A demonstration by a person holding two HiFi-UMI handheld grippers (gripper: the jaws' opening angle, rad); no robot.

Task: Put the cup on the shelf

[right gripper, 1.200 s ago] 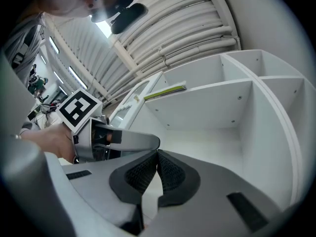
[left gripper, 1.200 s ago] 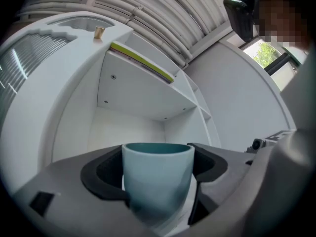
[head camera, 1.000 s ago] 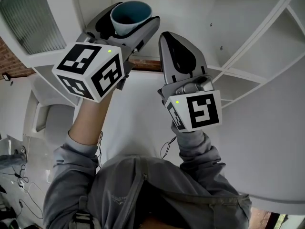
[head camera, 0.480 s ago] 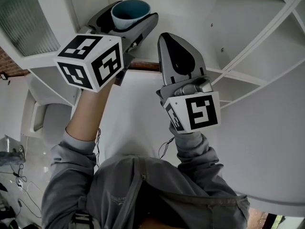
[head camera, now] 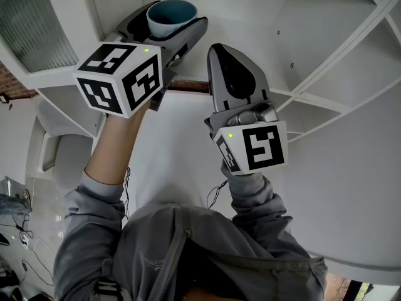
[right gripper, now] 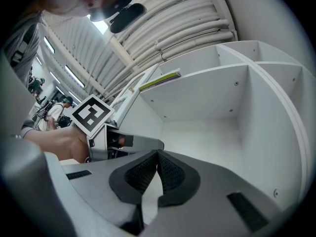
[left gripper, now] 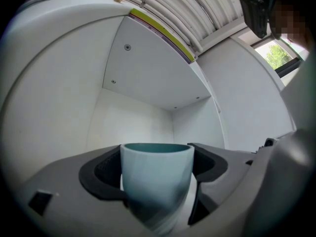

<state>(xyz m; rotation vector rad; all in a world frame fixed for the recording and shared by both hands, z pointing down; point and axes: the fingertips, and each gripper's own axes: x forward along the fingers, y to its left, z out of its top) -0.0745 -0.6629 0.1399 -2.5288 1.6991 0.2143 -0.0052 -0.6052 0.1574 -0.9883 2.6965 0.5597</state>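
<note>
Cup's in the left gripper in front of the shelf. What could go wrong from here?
1. The left gripper holds the teal cup by its smooth sides, jaws spread wide; it could slip or tip.
2. Those wide jaws might clip a wall of the shelf compartment going in.
3. The shut right gripper sits close alongside and could get bumped.

ribbed translucent panel (head camera: 31, 24) at upper left, brick wall (head camera: 5, 77) below it, corrugated white ceiling (right gripper: 173, 19) overhead
</note>
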